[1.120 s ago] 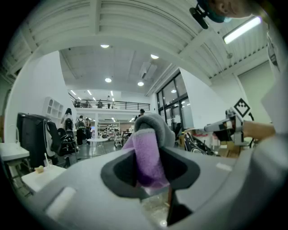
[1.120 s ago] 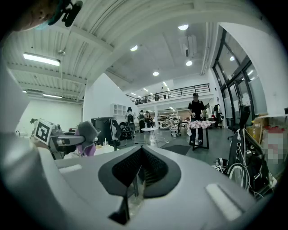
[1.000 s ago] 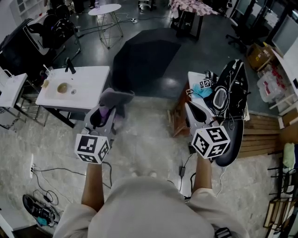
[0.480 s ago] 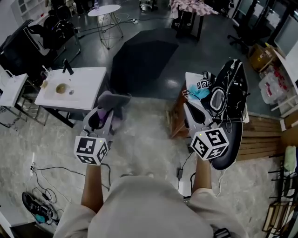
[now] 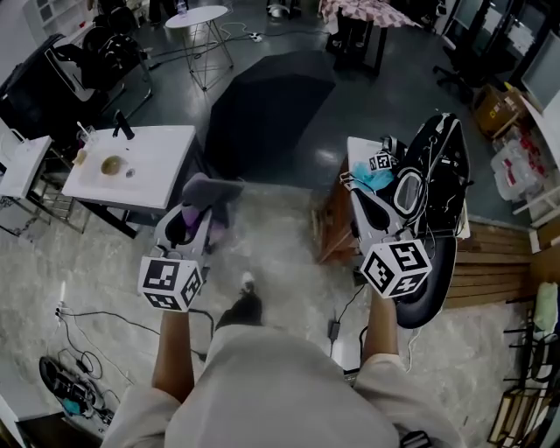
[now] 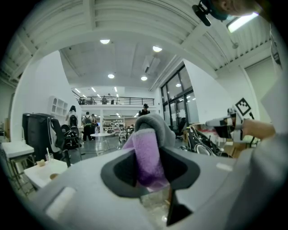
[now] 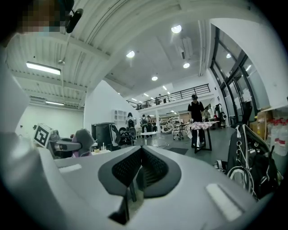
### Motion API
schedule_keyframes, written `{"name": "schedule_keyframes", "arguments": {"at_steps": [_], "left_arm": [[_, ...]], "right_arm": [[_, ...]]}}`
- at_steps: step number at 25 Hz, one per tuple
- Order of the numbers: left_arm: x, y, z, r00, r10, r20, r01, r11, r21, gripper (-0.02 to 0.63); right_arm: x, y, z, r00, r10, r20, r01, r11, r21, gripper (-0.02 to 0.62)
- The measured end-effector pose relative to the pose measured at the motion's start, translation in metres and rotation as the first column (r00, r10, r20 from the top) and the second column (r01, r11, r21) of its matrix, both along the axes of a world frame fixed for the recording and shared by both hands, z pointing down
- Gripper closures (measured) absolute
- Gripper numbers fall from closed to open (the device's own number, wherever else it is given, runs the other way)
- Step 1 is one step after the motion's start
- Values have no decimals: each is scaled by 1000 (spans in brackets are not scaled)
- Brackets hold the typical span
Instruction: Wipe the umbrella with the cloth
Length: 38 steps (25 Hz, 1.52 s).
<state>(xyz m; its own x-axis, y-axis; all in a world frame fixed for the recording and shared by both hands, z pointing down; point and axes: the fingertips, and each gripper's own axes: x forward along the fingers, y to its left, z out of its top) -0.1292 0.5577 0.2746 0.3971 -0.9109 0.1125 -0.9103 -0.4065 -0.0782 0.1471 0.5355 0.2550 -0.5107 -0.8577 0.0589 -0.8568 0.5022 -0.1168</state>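
Observation:
An open black umbrella (image 5: 262, 109) rests canopy-up on the dark floor ahead of me. A grey and purple cloth (image 5: 208, 197) sticks out of my left gripper (image 5: 199, 210), which is shut on it; in the left gripper view the cloth (image 6: 148, 148) fills the gap between the jaws. My right gripper (image 5: 363, 199) is held level to the right, shut with nothing between its ribbed pads (image 7: 141, 168). Both grippers are well short of the umbrella, over the pale stone floor.
A white table (image 5: 140, 162) with small items stands at left, close to the umbrella. A black bag with cables on a small stand (image 5: 420, 188) is right beside my right gripper. A round white table (image 5: 197, 17), chairs and people are further off. Cables (image 5: 96, 324) lie on the floor.
Both grippers have shifted slightly forward with me toward the umbrella. A dark shoe now shows between my arms, stepping forward. The cloth stays gripped.

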Motion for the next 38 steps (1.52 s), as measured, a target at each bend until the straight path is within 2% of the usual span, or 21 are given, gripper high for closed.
{"name": "schedule_keyframes", "arguments": {"at_steps": [7,9,14,22,28,34,38], "left_arm": [[-12,-92,21,1000,-23,-7,23,1000,-17,476],[-19,-130,26,999,-31,-11,31,999,-21,476],[-25,-222,31,999,-17,-31,15,999,-44,476],[-34,-352,25,1000,5,-17,-6,998,-55,476],[-46,-420,33,1000,17,-11,-18,997,-77,476],[-53,-473,47,999,41,-9,-42,994,-102,476],[-54,-501,62,998,63,0,-63,991,-115,476]], "right_arm": [[-1,-78,22,999,-13,-49,11,999,-38,588],[-2,-111,25,998,-4,-63,2,999,-44,588],[-5,-203,24,999,24,-33,-26,997,-69,588],[-31,-330,29,999,2,-39,-6,995,-99,586],[-46,-396,38,999,4,-35,-8,992,-125,576],[-53,-449,58,999,19,-38,-26,984,-175,512],[-58,-479,81,999,45,-20,-48,975,-218,500]]}}
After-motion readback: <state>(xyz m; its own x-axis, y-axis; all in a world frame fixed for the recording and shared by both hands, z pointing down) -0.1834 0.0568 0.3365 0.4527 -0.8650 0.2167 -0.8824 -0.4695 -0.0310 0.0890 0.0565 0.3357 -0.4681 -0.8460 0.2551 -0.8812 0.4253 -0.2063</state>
